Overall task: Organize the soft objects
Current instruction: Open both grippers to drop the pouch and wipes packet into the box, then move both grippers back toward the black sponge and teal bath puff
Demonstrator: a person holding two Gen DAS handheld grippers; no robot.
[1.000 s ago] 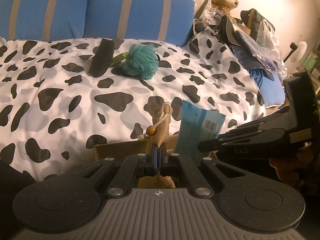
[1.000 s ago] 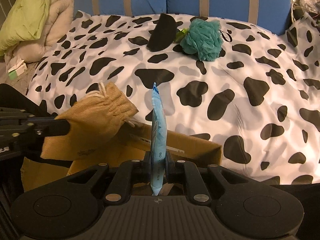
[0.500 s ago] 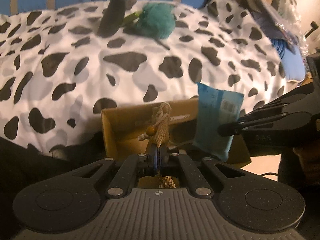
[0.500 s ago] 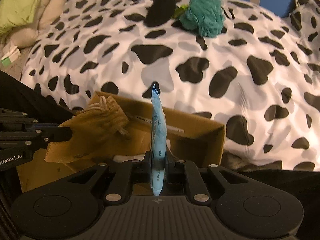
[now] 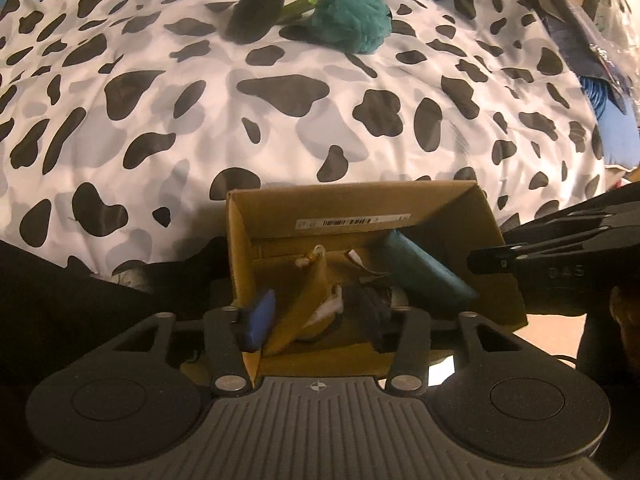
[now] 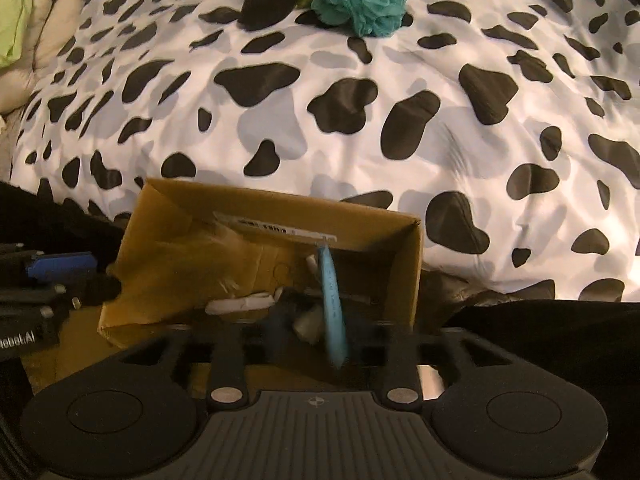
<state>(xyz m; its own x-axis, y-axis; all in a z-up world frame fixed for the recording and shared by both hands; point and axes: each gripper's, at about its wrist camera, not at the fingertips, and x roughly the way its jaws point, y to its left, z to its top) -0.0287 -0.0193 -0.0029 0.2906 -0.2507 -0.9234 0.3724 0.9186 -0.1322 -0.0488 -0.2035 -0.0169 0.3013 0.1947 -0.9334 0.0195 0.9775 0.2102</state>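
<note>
Box (image 5: 356,210) sits at the bed's near edge, open top facing both grippers, which point steeply down into it.

L side: left gripper (image 5: 316,320) has its jaws opening, pads well apart. Burlap pouch (image 5: 308,300) lies between them but no pad presses on it; it slants up w/ its drawstring end toward the box's far wall, lower end near the left pad. Looks released, dropping into the box.

Centre of box: dark and white bits on the floor, too blurred to name.

R side: right gripper (image 6: 320,344) also has jaws opening, fingers motion-blurred. Blue packet (image 6: 332,300) stands edge-on in the gap, long axis running away from the jaws toward the far wall, nearer the right finger, gripped by neither as far as I can tell. In the left view the same packet leans in the box's right half.

Remaining on the cow-print duvet (image 5: 280,120), far side, well apart from the box: black item (image 5: 256,4), then teal pouf (image 5: 352,16) just right of it, w/ a green bit between. Both lie straight ahead, beyond the box. Black item is prob. nearer the left hand and the pouf nearer the right, so each gripper would need to lift clear of the box rim and reach forward over it.
</note>
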